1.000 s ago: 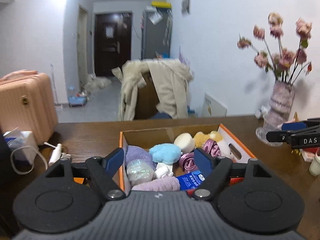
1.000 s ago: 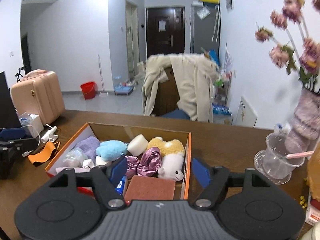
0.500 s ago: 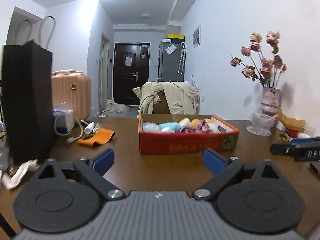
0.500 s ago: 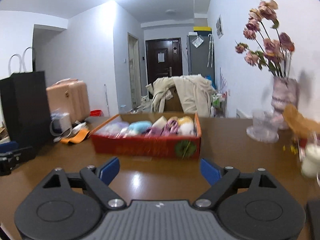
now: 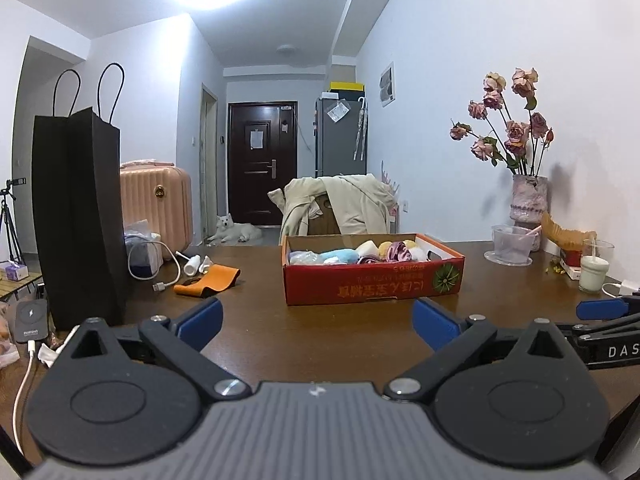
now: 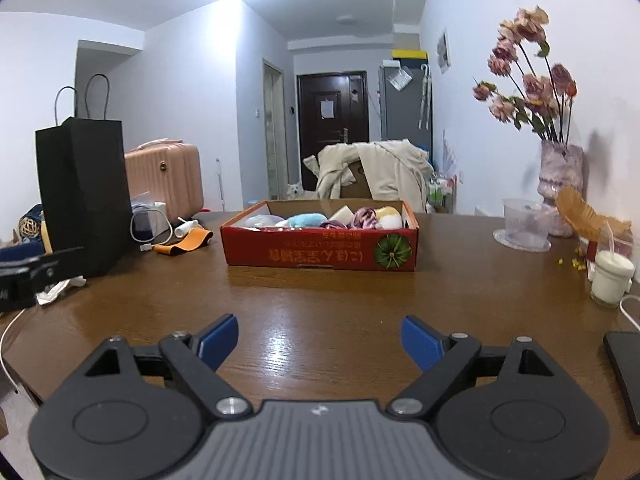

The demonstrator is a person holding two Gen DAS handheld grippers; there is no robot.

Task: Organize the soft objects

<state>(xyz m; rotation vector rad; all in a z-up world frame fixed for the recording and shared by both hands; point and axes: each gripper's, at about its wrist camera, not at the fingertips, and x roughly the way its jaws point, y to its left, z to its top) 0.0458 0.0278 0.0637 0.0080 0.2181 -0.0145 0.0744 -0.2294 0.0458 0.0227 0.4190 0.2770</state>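
Observation:
A red cardboard box (image 5: 372, 282) (image 6: 320, 250) stands on the brown table, filled with several soft items: a light blue plush (image 5: 340, 257) (image 6: 306, 220), a purple scrunchie (image 5: 396, 251) (image 6: 364, 218), a white sponge (image 5: 370, 247) and a yellow plush (image 6: 390, 216). My left gripper (image 5: 318, 320) is open and empty, low over the table, well back from the box. My right gripper (image 6: 320, 340) is open and empty, also back from the box. The right gripper's finger (image 5: 604, 309) shows at the right edge of the left wrist view.
A black paper bag (image 5: 78, 216) (image 6: 86, 196) stands at the left. An orange strap (image 5: 208, 280), cables and a white tube lie beside it. A vase of dried roses (image 5: 528, 204) (image 6: 560, 196), a plastic cup (image 6: 522, 226), a milk glass (image 6: 610, 276) and a phone (image 6: 626, 372) are at the right.
Both grippers pulled back from over the box and dropped low toward the near table edge. The box now sits farther away. Both stayed open and empty.

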